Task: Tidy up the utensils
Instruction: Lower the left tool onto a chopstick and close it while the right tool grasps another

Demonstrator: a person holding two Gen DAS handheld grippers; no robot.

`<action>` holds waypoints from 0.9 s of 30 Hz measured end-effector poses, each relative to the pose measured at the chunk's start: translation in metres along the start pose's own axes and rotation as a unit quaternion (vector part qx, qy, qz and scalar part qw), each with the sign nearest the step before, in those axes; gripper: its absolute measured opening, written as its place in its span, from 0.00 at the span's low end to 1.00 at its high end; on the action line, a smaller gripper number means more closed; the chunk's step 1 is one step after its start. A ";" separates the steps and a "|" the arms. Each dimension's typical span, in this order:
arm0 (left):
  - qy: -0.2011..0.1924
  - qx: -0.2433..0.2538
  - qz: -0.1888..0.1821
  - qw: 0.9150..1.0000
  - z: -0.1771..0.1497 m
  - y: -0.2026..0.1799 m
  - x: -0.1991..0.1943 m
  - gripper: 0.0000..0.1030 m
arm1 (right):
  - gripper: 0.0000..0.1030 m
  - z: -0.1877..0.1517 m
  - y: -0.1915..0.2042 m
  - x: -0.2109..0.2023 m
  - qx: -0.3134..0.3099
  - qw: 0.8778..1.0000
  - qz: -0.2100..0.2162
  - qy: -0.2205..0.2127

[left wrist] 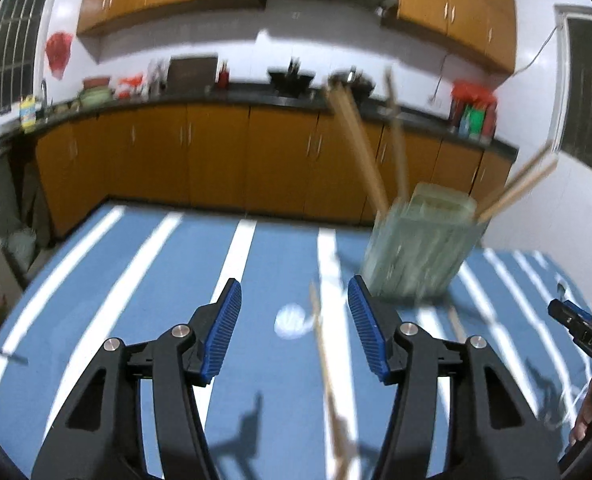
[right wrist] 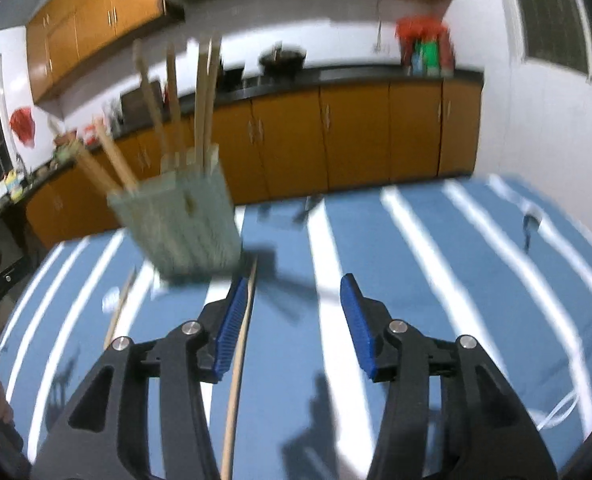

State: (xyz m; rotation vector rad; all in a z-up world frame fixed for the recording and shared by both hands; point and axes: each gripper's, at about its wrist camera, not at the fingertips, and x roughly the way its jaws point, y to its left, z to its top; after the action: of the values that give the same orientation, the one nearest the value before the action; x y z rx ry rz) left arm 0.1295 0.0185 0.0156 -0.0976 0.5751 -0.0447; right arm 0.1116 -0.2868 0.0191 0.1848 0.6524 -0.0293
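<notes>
Both frames are motion-blurred. In the left wrist view the left gripper (left wrist: 294, 330) has its jaws wide apart and empty over the blue, white-striped cloth (left wrist: 144, 280). A loose chopstick (left wrist: 327, 376) lies on the cloth between the jaws, nearer the right-hand pad, running from about 12 o'clock of the gap down toward 6 o'clock and out of the bottom of the frame; whether it touches a pad cannot be told. The pale green holder (left wrist: 419, 244) stands on the cloth at about 1 o'clock from the jaws, just past the right-hand pad, with several chopsticks (left wrist: 359, 140) leaning out of its top. A second loose stick (left wrist: 457, 322), faint with blur, lies near the holder's base at 3 o'clock of the jaws. The right gripper (left wrist: 575, 324) shows at the frame's 3 o'clock edge. In the right wrist view the right gripper (right wrist: 292, 320) also has its jaws spread, holding nothing. A chopstick (right wrist: 238, 368) lies on the cloth (right wrist: 435, 280) just beside the inner face of the left-hand pad, running from 12 o'clock near the holder's (right wrist: 184, 220) base down to 6 o'clock; contact with the pad cannot be judged. The holder stands at about 11 o'clock of these jaws, its chopsticks (right wrist: 204, 96) fanning up. Another loose stick (right wrist: 120, 308) lies on the cloth at 9 o'clock, outside the jaws. Wooden cabinets (right wrist: 355, 136) line the far wall.
</notes>
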 end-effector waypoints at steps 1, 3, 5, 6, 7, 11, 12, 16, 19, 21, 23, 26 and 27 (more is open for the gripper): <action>0.016 0.000 0.002 1.000 -0.008 0.001 0.004 0.55 | 0.44 -0.009 0.002 0.006 0.001 1.000 0.008 0.018; 0.041 0.000 0.002 0.999 -0.022 0.001 0.010 0.55 | 0.37 -0.026 0.006 0.015 -0.001 0.999 0.023 0.046; 0.063 0.001 0.001 0.998 -0.031 -0.001 0.015 0.55 | 0.36 -0.040 0.013 0.022 -0.009 0.997 0.037 0.069; 0.076 0.003 0.000 0.997 -0.037 -0.002 0.019 0.55 | 0.36 -0.045 0.019 0.025 -0.017 0.996 0.043 0.079; 0.084 0.007 -0.002 0.996 -0.040 -0.004 0.021 0.55 | 0.36 -0.049 0.024 0.027 -0.023 0.995 0.045 0.084; 0.100 0.019 -0.002 0.995 -0.053 -0.013 0.024 0.55 | 0.36 -0.057 0.041 0.030 -0.046 0.993 0.048 0.100; 0.103 0.020 -0.002 0.994 -0.055 -0.014 0.025 0.55 | 0.36 -0.059 0.043 0.032 -0.051 0.992 0.044 0.103; 0.118 0.027 -0.004 0.993 -0.062 -0.017 0.029 0.55 | 0.32 -0.067 0.047 0.041 -0.067 0.990 0.030 0.122; 0.127 0.031 -0.005 0.991 -0.065 -0.021 0.033 0.55 | 0.15 -0.072 0.046 0.046 -0.075 0.989 0.018 0.125; 0.132 0.034 -0.007 0.991 -0.067 -0.023 0.035 0.55 | 0.08 -0.071 0.042 0.046 -0.076 0.989 0.004 0.123; 0.136 0.038 -0.007 0.990 -0.069 -0.026 0.037 0.54 | 0.08 -0.067 0.032 0.047 -0.059 0.991 -0.006 0.122; 0.141 0.045 -0.008 0.989 -0.071 -0.032 0.040 0.53 | 0.08 -0.063 0.015 0.047 -0.032 0.992 -0.024 0.119; 0.144 0.049 -0.007 0.988 -0.072 -0.034 0.041 0.52 | 0.08 -0.061 0.008 0.046 -0.024 0.992 -0.027 0.118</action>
State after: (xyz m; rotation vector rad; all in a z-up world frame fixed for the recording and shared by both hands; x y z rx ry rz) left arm 0.1242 -0.0236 -0.0632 0.0001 0.8603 -0.1019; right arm 0.1123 -0.2662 -0.0551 0.1251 0.8939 -0.0443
